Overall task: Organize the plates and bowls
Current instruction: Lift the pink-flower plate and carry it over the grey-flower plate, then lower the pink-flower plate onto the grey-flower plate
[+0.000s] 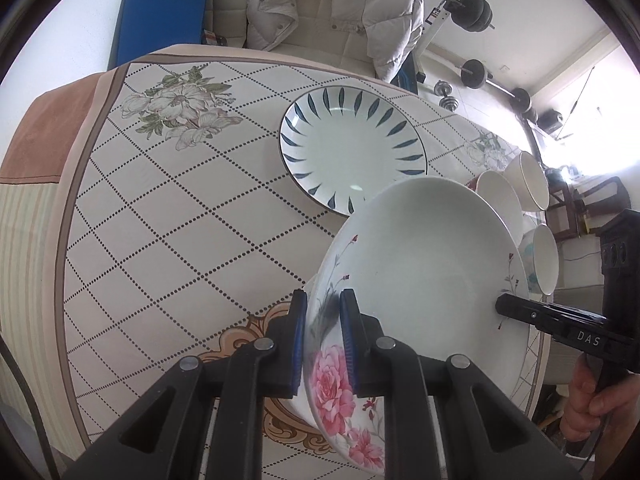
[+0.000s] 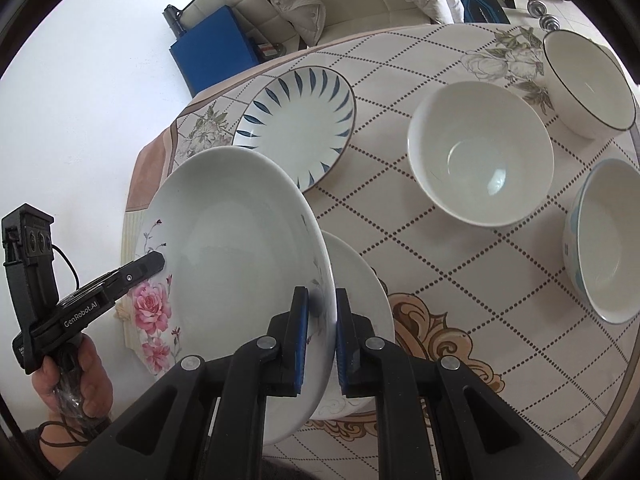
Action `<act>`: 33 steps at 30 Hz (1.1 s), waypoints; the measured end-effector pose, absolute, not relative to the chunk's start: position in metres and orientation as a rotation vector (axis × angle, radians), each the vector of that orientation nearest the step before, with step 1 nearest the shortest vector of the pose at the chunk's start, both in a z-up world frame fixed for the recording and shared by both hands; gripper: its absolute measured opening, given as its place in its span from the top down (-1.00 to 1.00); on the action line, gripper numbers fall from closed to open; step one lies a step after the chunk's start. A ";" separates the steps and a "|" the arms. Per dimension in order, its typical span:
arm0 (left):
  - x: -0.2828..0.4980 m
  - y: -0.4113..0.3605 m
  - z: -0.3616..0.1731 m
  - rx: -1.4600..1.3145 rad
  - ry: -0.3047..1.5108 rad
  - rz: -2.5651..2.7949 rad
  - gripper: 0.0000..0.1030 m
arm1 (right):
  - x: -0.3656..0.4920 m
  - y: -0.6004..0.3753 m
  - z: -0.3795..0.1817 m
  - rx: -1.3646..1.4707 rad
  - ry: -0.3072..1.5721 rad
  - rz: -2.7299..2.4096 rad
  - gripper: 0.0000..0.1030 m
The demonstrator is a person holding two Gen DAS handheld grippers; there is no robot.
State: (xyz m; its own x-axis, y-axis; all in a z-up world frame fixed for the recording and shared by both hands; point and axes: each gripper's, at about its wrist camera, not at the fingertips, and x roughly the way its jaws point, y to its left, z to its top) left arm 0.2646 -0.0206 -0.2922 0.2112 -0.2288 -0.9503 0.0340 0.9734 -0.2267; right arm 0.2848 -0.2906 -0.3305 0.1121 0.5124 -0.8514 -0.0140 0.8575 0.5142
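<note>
A white plate with pink flowers [image 1: 420,260] [image 2: 232,240] hangs tilted above the table, held by both grippers. My left gripper [image 1: 323,304] is shut on its flowered rim, and it shows from the side [image 2: 158,260] in the right wrist view. My right gripper [image 2: 322,300] is shut on the opposite rim, its tip [image 1: 500,306] showing in the left wrist view. Under the held plate a plain white plate [image 2: 360,280] lies on the table. A blue-leaf plate [image 1: 352,148] [image 2: 296,120] lies further back. Three bowls stand to the right: a white one [image 2: 480,160], a dark-rimmed one [image 2: 592,84] and a pale blue one [image 2: 608,240].
The patterned tablecloth [image 1: 160,220] covers a table whose left edge drops off near the blue-leaf plate. Behind the table stand a chair with a pale padded jacket [image 1: 340,4] and a blue pad [image 1: 164,12]. Weights [image 1: 476,74] lie on the floor. A person's hand [image 2: 68,380] grips the left tool's handle.
</note>
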 end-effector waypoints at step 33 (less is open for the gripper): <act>0.234 -0.018 -0.369 -0.096 1.511 -0.070 0.68 | 0.261 -0.267 -0.413 0.312 1.543 0.370 0.73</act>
